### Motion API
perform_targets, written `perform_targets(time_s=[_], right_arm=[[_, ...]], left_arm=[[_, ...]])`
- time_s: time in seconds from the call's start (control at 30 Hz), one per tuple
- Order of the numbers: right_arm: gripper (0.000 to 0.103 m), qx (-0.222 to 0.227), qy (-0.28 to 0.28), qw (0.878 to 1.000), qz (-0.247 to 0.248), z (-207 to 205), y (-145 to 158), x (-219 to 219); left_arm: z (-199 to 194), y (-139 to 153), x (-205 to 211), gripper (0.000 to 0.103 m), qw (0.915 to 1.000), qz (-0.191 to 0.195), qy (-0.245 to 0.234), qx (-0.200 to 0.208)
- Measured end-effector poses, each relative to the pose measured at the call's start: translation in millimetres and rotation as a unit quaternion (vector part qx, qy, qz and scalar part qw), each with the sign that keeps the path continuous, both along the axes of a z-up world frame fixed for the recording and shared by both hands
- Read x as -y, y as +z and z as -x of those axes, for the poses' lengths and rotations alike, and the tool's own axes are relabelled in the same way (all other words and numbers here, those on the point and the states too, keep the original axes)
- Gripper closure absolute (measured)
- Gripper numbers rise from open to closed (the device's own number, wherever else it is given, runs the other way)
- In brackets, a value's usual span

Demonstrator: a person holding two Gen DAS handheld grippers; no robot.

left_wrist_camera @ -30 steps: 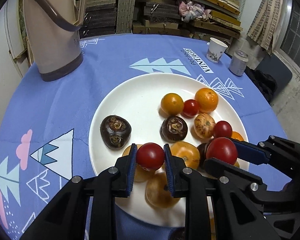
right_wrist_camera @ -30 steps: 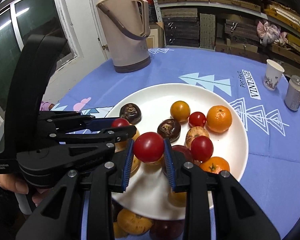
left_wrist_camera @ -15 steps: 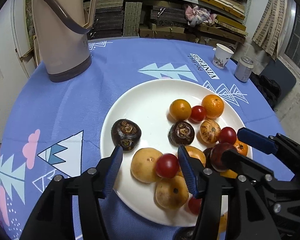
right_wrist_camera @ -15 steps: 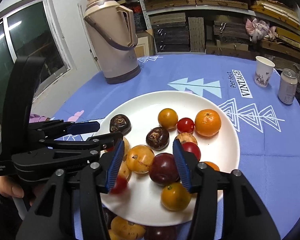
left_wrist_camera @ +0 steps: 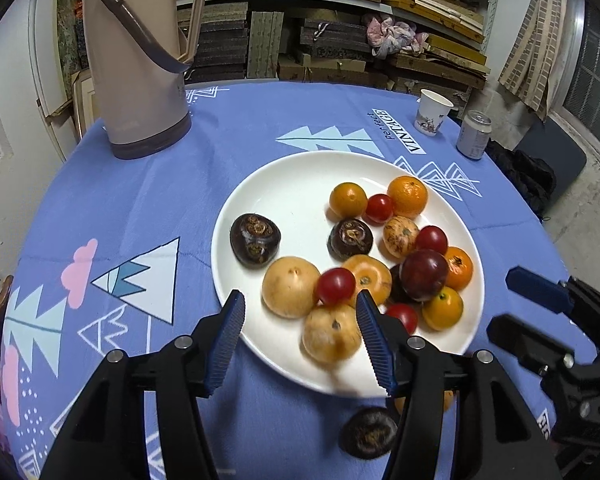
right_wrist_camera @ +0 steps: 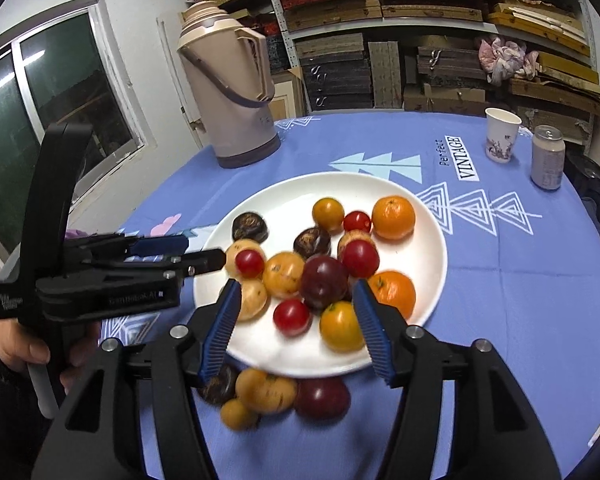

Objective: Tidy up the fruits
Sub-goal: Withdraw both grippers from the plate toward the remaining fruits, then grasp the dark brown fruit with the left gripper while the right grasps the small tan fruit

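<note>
A white plate (left_wrist_camera: 292, 184) (right_wrist_camera: 428, 280) on the blue tablecloth holds several fruits: oranges, small red tomatoes, tan pears, dark chestnut-like fruits and a dark red plum (left_wrist_camera: 423, 274) (right_wrist_camera: 324, 282). My left gripper (left_wrist_camera: 300, 340) is open and empty above the plate's near rim, with a red tomato (left_wrist_camera: 335, 286) lying just beyond its fingers. My right gripper (right_wrist_camera: 296, 330) is open and empty over the plate's near edge, with another red tomato (right_wrist_camera: 292, 317) lying on the plate between its fingers. Each gripper shows in the other's view: the right (left_wrist_camera: 540, 312), the left (right_wrist_camera: 180, 254).
Loose fruits lie on the cloth in front of the plate: a dark one (left_wrist_camera: 370, 432), a pear (right_wrist_camera: 265, 390), a plum (right_wrist_camera: 322, 398) and a small orange one (right_wrist_camera: 238, 414). A beige thermos (left_wrist_camera: 140, 60) stands far left. A paper cup (left_wrist_camera: 432, 112) and a can (left_wrist_camera: 475, 134) stand far right.
Both grippers opened and let their red tomatoes go onto the plate. Both then drew back and up from the plate.
</note>
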State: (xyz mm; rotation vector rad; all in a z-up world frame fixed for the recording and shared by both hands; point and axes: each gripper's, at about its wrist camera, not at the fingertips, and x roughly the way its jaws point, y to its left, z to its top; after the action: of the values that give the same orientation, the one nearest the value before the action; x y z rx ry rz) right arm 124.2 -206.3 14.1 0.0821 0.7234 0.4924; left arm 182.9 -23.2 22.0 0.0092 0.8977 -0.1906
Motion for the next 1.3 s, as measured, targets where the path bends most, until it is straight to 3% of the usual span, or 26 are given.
perform_targets(time_s=[0.43, 0.73, 1.07, 1.3], right_arm=[[0.043, -0.008, 0.006, 1.000, 0.007, 51.1, -11.0, 3.8], [0.043, -0.033, 0.048, 0.997, 0.044, 74.4, -36.8, -15.9], [0.058, -0.072, 0.081, 0.992, 0.065, 59.1, -67.3, -45.1], [0.065, -0.070, 0.085, 0.991, 0.079, 45.9, -74.4, -59.4]], left_arm=[[43.1, -3.4, 0.7, 0.044, 1.0000, -0.004, -0.002, 0.000], [61.1, -11.6, -5.8, 0.039, 1.0000, -0.004, 0.004, -0.005], [63.1, -31.1, -18.0, 0.039, 0.9996, -0.002, 0.009, -0.028], [62.5, -40.7, -17.2, 0.039, 0.9992, -0.003, 0.003, -0.041]])
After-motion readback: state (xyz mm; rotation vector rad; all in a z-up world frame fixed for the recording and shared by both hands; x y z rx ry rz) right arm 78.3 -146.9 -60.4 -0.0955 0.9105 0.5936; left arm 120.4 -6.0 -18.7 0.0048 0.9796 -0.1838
